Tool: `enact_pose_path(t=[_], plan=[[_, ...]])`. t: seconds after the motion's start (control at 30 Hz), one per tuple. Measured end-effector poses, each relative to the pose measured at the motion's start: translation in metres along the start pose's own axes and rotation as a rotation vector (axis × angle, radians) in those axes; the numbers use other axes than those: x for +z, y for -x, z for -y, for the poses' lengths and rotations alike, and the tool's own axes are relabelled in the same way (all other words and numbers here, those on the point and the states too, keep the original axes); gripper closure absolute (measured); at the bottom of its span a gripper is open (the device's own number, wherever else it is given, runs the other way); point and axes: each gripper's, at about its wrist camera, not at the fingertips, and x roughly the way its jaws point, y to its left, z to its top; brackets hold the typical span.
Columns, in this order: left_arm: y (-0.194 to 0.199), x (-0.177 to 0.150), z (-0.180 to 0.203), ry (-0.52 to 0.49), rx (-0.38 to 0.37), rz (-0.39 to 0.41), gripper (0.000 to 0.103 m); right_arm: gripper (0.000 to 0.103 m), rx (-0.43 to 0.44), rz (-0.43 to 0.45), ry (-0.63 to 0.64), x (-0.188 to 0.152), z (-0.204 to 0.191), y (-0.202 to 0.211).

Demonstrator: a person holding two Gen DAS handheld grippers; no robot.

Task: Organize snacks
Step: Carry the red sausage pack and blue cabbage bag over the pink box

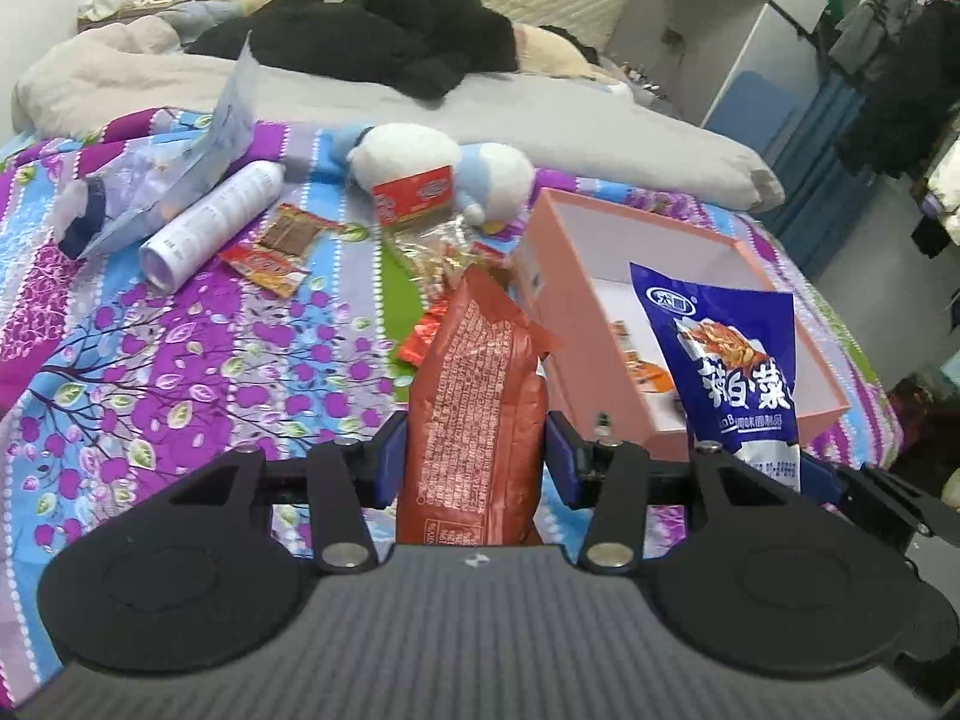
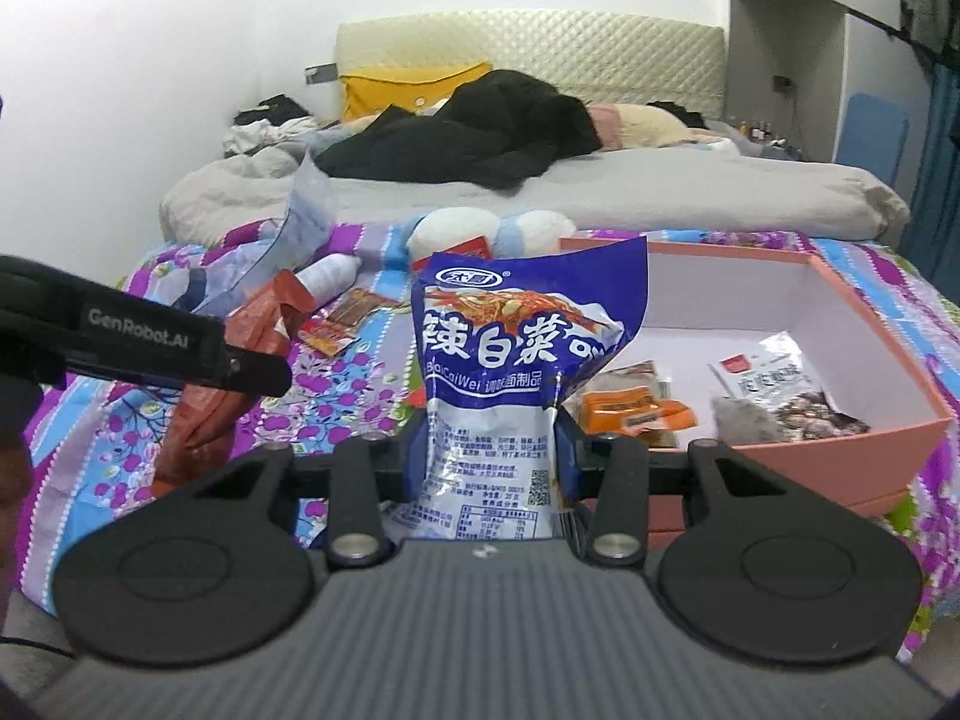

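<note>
My left gripper (image 1: 477, 456) is shut on a red-orange snack bag (image 1: 474, 396) and holds it upright above the patterned bedspread, left of the pink box (image 1: 774, 300). My right gripper (image 2: 493, 456) is shut on a blue and white snack bag (image 2: 516, 348), held upright at the box's left side; this bag also shows in the left wrist view (image 1: 738, 360). The left gripper (image 2: 150, 336) with the red bag (image 2: 210, 402) shows at the left of the right wrist view. The open pink box (image 2: 888, 324) holds an orange packet (image 2: 636, 414) and a grey-white packet (image 2: 786, 396).
Loose on the bedspread lie small red snack packets (image 1: 273, 252), a red box (image 1: 414, 192) against a white and blue plush toy (image 1: 420, 156), a white spray can (image 1: 210, 222) and a clear plastic bag (image 1: 168, 180). Grey quilt and black clothes lie behind.
</note>
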Motion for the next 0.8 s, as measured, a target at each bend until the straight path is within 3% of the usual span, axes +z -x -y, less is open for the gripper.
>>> enact_pose_path(t=[0.37, 0.8], plan=[[0.009, -0.009, 0.037, -0.022, -0.075, -0.006, 0.050, 0.059, -0.040, -0.022, -0.066, -0.011, 0.021, 0.043], [-0.046, 0.021, 0.099, -0.121, -0.145, -0.053, 0.050, 0.059, -0.097, -0.050, -0.149, 0.001, 0.078, 0.015]])
